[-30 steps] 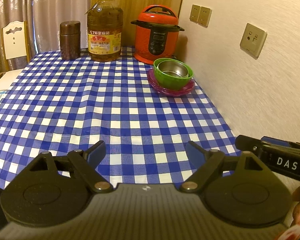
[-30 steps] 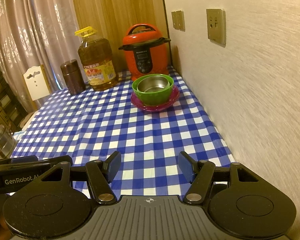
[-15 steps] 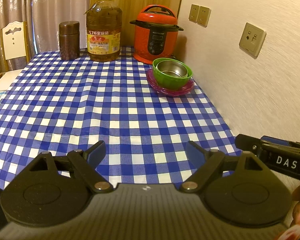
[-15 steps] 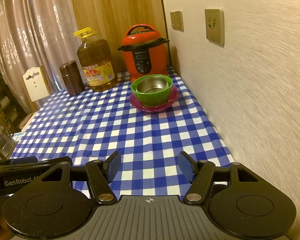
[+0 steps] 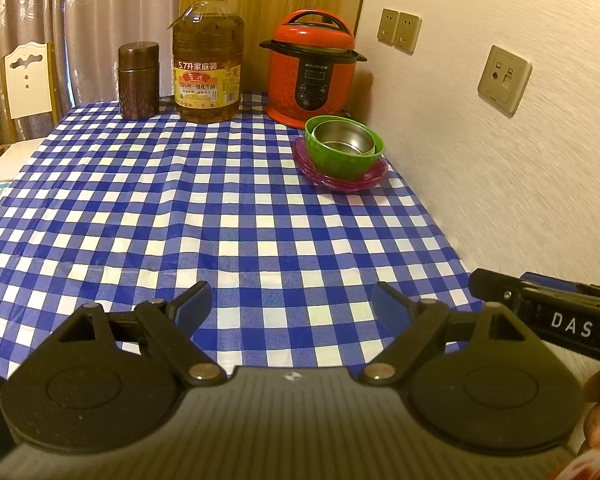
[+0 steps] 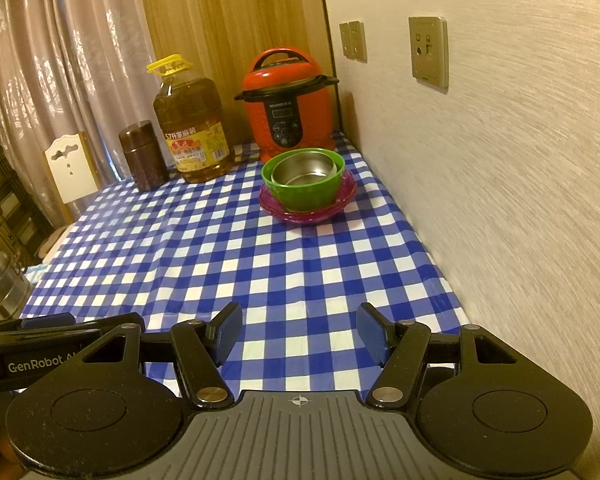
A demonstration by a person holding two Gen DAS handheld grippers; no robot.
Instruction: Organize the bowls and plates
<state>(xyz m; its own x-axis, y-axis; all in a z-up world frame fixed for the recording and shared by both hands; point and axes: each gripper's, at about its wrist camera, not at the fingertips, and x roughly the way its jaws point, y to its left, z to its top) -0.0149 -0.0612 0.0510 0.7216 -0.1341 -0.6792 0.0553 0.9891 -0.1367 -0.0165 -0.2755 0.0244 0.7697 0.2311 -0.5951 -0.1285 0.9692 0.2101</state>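
A steel bowl (image 5: 342, 142) (image 6: 305, 169) sits nested inside a green bowl (image 5: 342, 164) (image 6: 306, 196), which rests on a stack of pink plates (image 5: 340, 182) (image 6: 306, 214) at the far right of the checked table, next to the wall. My left gripper (image 5: 292, 306) hangs open over the table's near edge, far from the stack, with nothing between its blue pads. My right gripper (image 6: 300, 334) is open too, also near the front edge and empty. Each gripper's body shows at the edge of the other's view.
A red pressure cooker (image 5: 314, 70) (image 6: 290, 104) stands just behind the stack. A big oil bottle (image 5: 208, 56) (image 6: 192, 128) and a brown canister (image 5: 138, 80) (image 6: 142, 156) line the back edge. The wall (image 5: 500, 160) runs along the right. A white chair (image 5: 28, 80) stands at the far left.
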